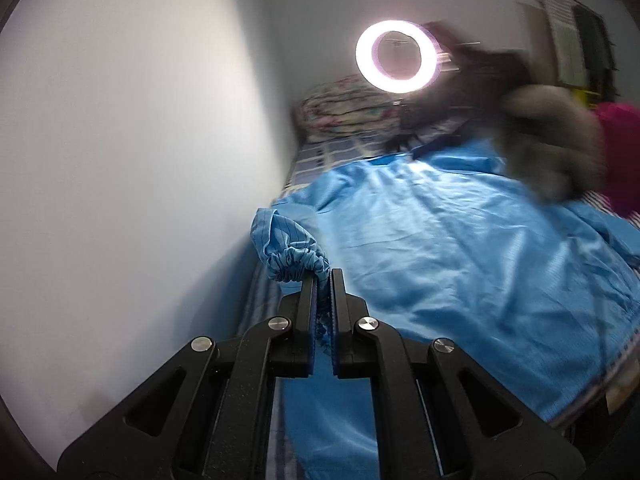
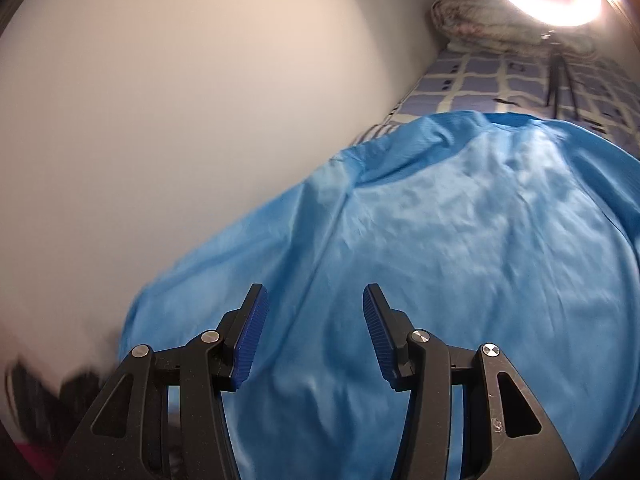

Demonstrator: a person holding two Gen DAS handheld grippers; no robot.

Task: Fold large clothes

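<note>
A large light-blue garment [image 1: 460, 248] lies spread on a bed, with the wall along its left side. My left gripper [image 1: 322, 276] is shut on the gathered elastic cuff [image 1: 292, 256] of its left sleeve and holds it lifted off the bed beside the wall. In the right wrist view the same garment [image 2: 460, 240] fills the lower right. My right gripper [image 2: 314, 294] hovers open above it with nothing between the blue pads [image 2: 252, 340]. A blurred grey gloved hand [image 1: 552, 148] with a pink sleeve [image 1: 620, 152] shows at the garment's far right.
A white wall [image 1: 140, 140] runs close along the bed's left edge. A lit ring light [image 1: 396, 56] on a small tripod [image 2: 556, 76] stands on the checked bedsheet [image 2: 500, 76] beyond the garment. A folded floral quilt [image 1: 348, 108] lies at the bed's far end.
</note>
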